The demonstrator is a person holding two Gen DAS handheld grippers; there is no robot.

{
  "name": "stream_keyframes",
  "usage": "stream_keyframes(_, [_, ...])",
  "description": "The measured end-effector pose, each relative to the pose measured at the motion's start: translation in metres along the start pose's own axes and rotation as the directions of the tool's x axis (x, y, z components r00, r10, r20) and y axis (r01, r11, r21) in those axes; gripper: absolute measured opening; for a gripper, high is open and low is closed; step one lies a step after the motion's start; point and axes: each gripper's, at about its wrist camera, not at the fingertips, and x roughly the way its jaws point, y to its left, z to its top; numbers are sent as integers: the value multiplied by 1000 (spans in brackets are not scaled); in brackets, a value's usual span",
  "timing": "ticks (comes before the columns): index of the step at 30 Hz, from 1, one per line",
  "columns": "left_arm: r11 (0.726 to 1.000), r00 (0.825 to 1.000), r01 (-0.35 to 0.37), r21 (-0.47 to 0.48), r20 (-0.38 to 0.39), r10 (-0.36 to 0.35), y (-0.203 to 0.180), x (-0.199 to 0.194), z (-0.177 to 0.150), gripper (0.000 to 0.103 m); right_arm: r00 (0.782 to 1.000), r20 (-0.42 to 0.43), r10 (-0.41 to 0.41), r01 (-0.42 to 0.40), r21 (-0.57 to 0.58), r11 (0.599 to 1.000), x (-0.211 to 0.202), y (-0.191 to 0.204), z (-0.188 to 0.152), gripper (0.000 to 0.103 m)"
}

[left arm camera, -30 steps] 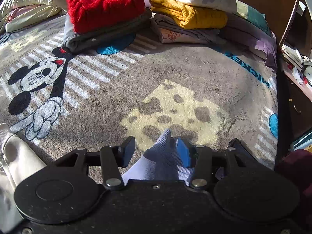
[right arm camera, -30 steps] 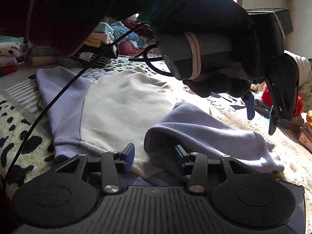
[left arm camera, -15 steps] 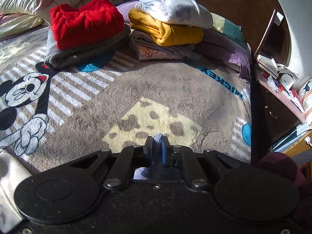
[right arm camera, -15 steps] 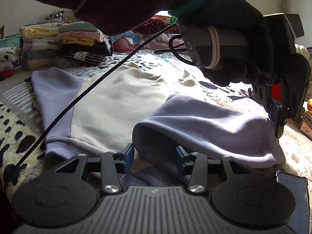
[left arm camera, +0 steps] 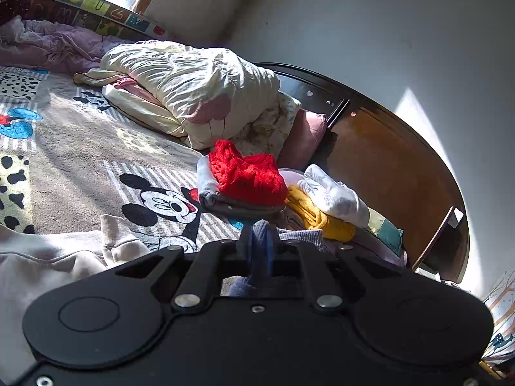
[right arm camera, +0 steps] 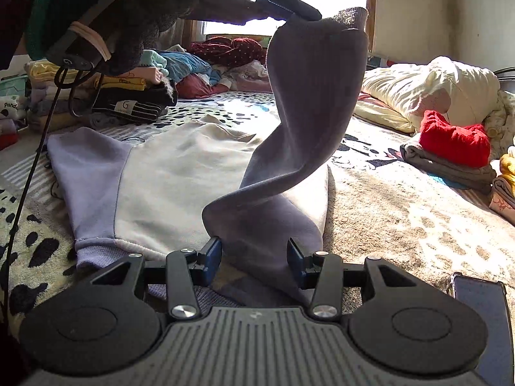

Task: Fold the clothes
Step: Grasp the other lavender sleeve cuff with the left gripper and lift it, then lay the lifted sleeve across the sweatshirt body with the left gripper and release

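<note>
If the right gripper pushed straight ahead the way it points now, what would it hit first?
The right gripper would first meet the lilac sweatshirt sleeve already between its fingers, twisting up to the left gripper. Behind it lies the cream sweatshirt body on the bed, though depth is hard to judge.

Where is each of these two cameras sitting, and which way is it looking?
Left wrist: on the left tongs, looking across the bed at the red sweater and headboard; its tongs pinch the lilac sleeve.
Right wrist: on the right tongs, facing the sweatshirt and window; the gloved hand shows.
Shared: sleeve, red sweater, cream bedding.
</note>
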Motion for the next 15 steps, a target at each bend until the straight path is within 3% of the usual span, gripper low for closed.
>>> stream_keyframes(8, [988, 993, -119, -102, -12, 118, 50, 55, 11, 7, 998, -10, 54, -54, 42, 998, 3, -13, -5, 46])
stream_keyframes(15, [943, 971, -232, -238, -6, 237, 106, 71, -2, 6, 996, -25, 90, -88, 87, 992, 6, -23, -7, 47])
